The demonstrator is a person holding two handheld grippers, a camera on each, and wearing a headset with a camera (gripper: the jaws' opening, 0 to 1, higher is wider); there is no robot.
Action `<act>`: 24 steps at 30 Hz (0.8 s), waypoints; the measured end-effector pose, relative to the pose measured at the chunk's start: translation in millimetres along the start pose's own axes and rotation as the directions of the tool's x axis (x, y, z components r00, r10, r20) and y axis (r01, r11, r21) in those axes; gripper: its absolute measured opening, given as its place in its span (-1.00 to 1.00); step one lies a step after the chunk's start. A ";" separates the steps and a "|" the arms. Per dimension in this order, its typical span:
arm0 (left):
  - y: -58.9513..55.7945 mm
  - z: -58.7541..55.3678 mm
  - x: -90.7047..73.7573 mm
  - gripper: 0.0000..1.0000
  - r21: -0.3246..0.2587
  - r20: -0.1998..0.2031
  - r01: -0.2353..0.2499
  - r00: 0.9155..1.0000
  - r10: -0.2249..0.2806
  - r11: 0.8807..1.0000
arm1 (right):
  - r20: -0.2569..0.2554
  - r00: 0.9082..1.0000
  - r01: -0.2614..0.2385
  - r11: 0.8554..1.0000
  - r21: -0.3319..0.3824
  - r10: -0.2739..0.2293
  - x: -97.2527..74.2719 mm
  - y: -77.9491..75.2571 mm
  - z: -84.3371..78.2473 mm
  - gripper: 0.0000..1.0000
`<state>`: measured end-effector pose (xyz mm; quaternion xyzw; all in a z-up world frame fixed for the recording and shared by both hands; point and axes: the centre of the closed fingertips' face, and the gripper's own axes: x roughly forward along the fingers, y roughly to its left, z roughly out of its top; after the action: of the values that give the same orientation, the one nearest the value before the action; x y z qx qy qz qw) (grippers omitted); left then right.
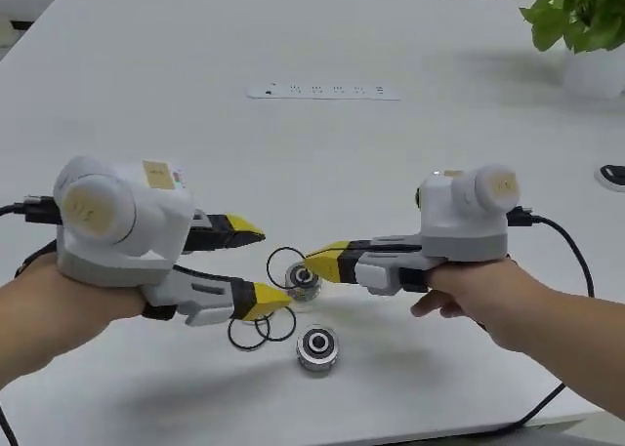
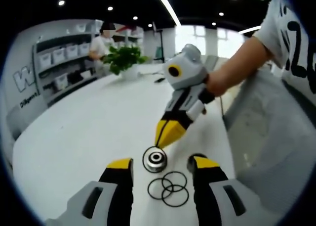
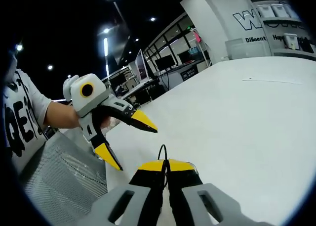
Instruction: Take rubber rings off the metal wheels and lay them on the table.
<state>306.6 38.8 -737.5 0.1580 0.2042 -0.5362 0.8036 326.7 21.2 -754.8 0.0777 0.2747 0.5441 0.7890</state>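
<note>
The right hand-held gripper is pinched shut on a rubber ring just over one metal wheel, near the front edge of the bench. The left hand-held gripper is spread wide beside that wheel. Loose rings and a second wheel lie closer to that edge.

Setting: open-plan office or showroom. Evidence: large white table with inset socket strip, head view upper centre; potted plant, upper right; shelving with white bins, left gripper view, left; monitors and wall lettering — right gripper view, upper half.
</note>
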 end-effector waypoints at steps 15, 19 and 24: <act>-5.4 -17.4 -28.7 0.17 -0.015 -0.009 -0.018 1.000 0.018 1.000 | -0.046 0.997 -0.069 0.998 0.008 0.069 8.3 14.2 -10.3 -1.00; -7.6 -21.7 -32.6 0.19 -0.022 -0.012 -0.024 1.000 0.024 0.999 | -0.073 0.993 -0.097 0.995 0.012 0.097 10.7 21.1 -17.1 -1.00; -10.7 -27.3 -35.4 0.21 -0.027 -0.020 -0.025 1.000 0.024 0.999 | -0.106 0.987 -0.118 0.993 0.022 0.120 12.8 26.4 -25.9 -1.00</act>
<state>280.2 75.9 -743.9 0.1549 0.2171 -0.5219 0.8102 295.1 38.6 -769.9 0.0711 0.3157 0.5912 0.7387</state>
